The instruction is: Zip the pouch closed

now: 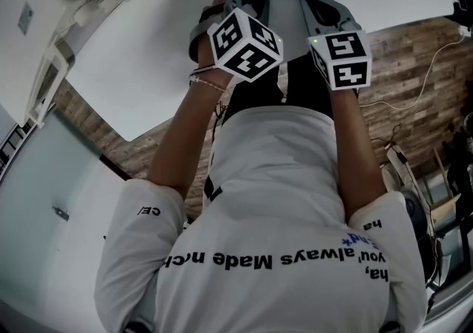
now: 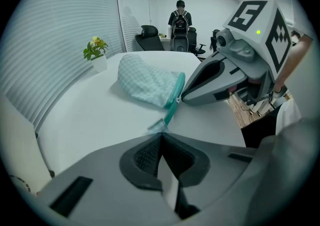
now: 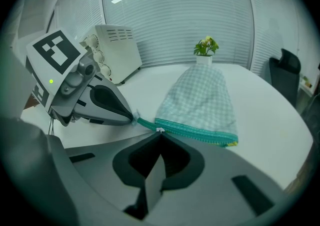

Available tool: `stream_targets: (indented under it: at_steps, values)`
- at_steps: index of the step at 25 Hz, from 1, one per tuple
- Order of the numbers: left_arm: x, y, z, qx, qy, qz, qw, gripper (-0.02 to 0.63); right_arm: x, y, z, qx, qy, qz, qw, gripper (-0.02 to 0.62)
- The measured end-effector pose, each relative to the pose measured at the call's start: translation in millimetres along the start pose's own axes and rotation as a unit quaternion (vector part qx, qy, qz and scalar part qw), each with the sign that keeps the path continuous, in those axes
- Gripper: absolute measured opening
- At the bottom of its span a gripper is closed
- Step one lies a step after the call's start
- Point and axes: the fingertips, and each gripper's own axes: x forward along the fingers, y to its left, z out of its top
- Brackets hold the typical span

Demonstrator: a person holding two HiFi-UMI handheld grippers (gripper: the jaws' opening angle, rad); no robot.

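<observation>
pouch [image 3: 200,99] lies flat on the white tabletop [image 3: 270,115], just ahead of both tools, with its zipper edge facing them. the right tool [image 3: 160,135] has its jaws pressed together on the tiny silvery zipper pull [image 3: 159,130]. the left tool [image 2: 161,134] is clamped tight on the fabric tail [image 2: 159,126] that sticks out past the end of the zipper [image 3: 200,134], so the two tips sit close together at one end of the pouch.

progress-wise, my read is that it's mostly done. beyond the pull the teal band looks like one flat closed strip running to the far corner, and only the short bit between pull and tail seems left. can't actually make out the teeth though, so take that with salt.

materials: soft, thin cloth in a pale mint and white check, slumped into a rounded dome shape, with a darker teal woven zipper tape and a hint of yellow at the far corner. it looks floppy, so it would need that tail held taut. the tabletop is smooth and matte. a small potted plant [image 3: 206,49] sits behind the pouch.
</observation>
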Motion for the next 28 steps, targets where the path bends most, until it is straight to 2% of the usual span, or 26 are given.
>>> stream_targets:
  at_steps: [28]
  values:
    - [0.9, 0.5, -1.4, -0.003, 0.006, -0.001, 1.0, 0.018, -8.3, -16.8, -9.6, 0.013, -0.002, -0.03, 0.999, 0.008]
